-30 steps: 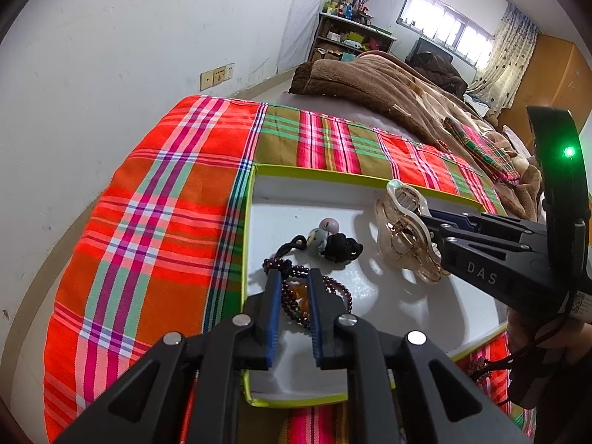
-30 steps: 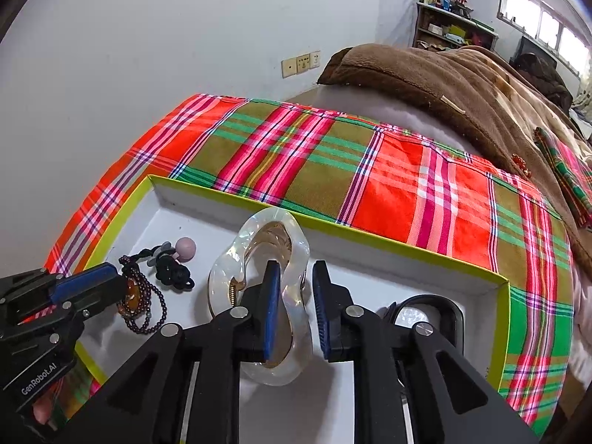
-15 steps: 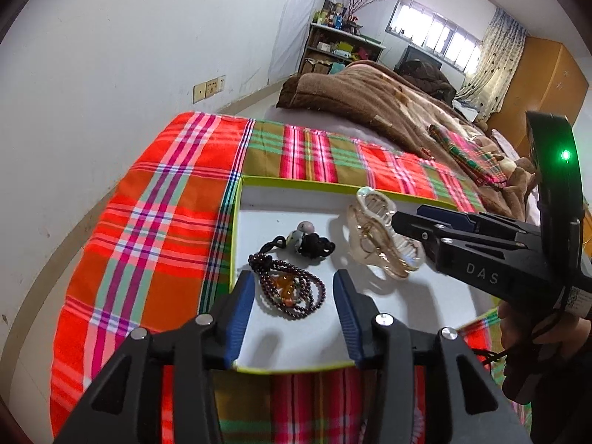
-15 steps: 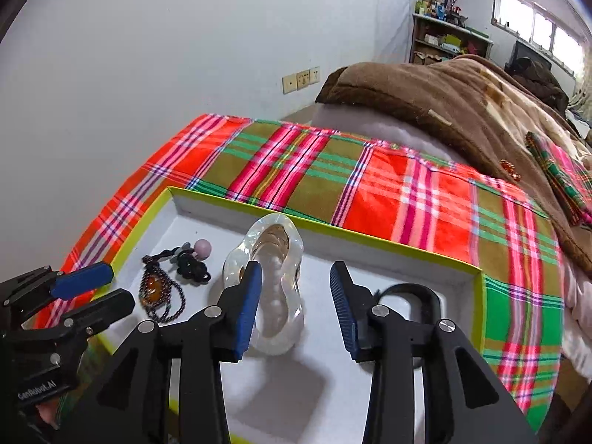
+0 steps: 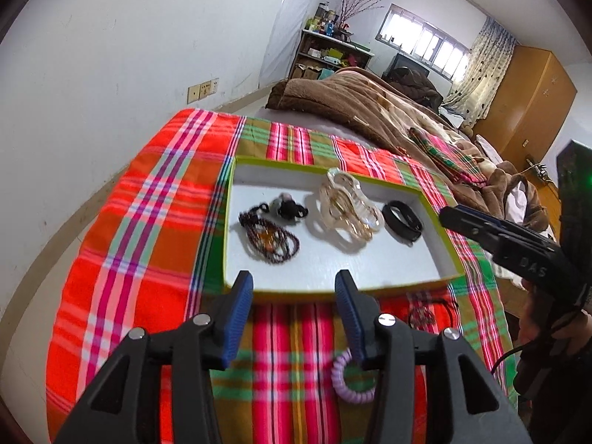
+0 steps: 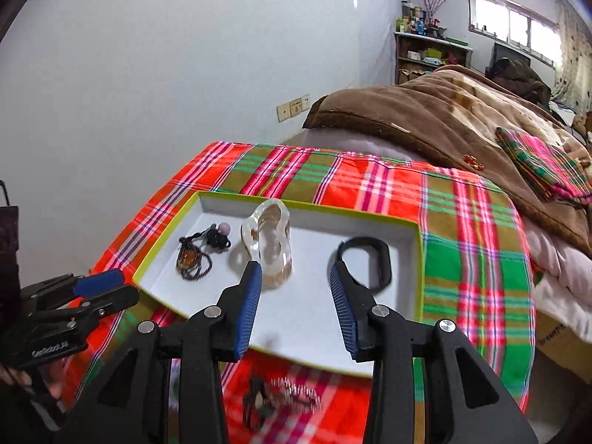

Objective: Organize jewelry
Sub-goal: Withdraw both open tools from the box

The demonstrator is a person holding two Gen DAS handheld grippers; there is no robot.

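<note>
Shallow white tray with lime-green rim, flat on a plaid cloth of orange, pink, green and olive bands spread over the bed. Inside, from the wall side outward: a dark purple beaded necklace heaped in loose loops round an amber pendant; just behind it a small black charm with a pale pink bead, on a cord; a large translucent hair claw clip, glossy, cream-and-gold, curved and looped in outline; a matte black band bracelet, flat oval, nearest the tray's far-right corner. All four apart from each other except necklace and charm, which lie close.

On the cloth in front of the tray: a lilac spiral hair tie, ridged coil, partly hidden by the left gripper's finger; a blurred dark beaded piece, detail unclear.

Left gripper held above the cloth just short of the tray's near rim, ribbed blue pads spread wide, nothing between them. Right gripper poised over the tray's near part, tilted down toward clip and bracelet, pads likewise wide apart and empty.

Brown fleece blanket bunched beyond the cloth.
</note>
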